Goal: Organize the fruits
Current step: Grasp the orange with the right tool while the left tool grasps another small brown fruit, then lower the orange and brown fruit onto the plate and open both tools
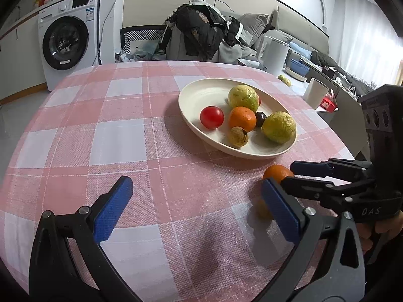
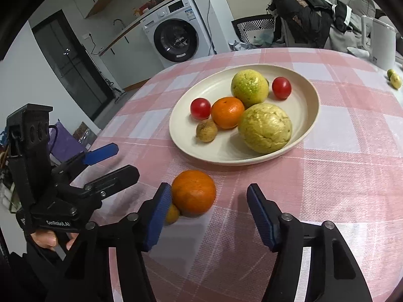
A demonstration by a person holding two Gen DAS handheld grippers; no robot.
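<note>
- Left gripper (image 1: 196, 209), in the left wrist view, stands spread wide over the checked surface (image 1: 100, 125) with nothing between its blue pads.
- Most of the sorting looks done in this view: the plate (image 1: 201, 93) holds two yellow-green fruits, an orange, a red tomato, a dark plum-like fruit and a small brown fruit.
- Still off the plate are a loose orange (image 1: 277, 172) and a small yellow fruit (image 1: 262, 209) just beside it, with the right gripper (image 1: 284, 176) around the orange.
- Writing in this view: "DAS" on the right gripper's body; the washing machine's (image 1: 65, 40) label is too small to read.
- Right gripper (image 2: 209, 201), in the right wrist view, is partly spread; its left pad touches or nearly touches the loose orange (image 2: 194, 192), its right pad stands apart, so no pinch yet.
- A second red tomato shows on the plate (image 2: 309, 105) here, and two small green fruits (image 2: 394, 78) sit far off near the surface edge, likely left to collect.
- Writing here: "GenRobot.AI" on the left gripper (image 2: 113, 161).
</note>
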